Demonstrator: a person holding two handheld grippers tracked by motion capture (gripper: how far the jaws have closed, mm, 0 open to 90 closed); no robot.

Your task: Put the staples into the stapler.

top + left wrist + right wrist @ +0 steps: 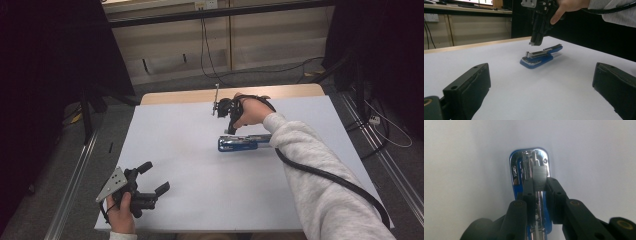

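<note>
Two tongs at work. Right gripper [539, 185] pinches narrow on staple strip [539, 175], just above open blue stapler [243, 143] right of desk [165, 150] middle. Left gripper [153, 178] wide, empty, near-left corner. Step: loading staples. Next: lower strip straight into channel.

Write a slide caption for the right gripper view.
Right gripper fingers pinch a small grey block of staples above the open blue-and-chrome stapler on the white table.

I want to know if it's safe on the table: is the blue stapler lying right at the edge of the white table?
No, the blue and silver metal stapler lies well inside the white table, far from its edges.
</note>
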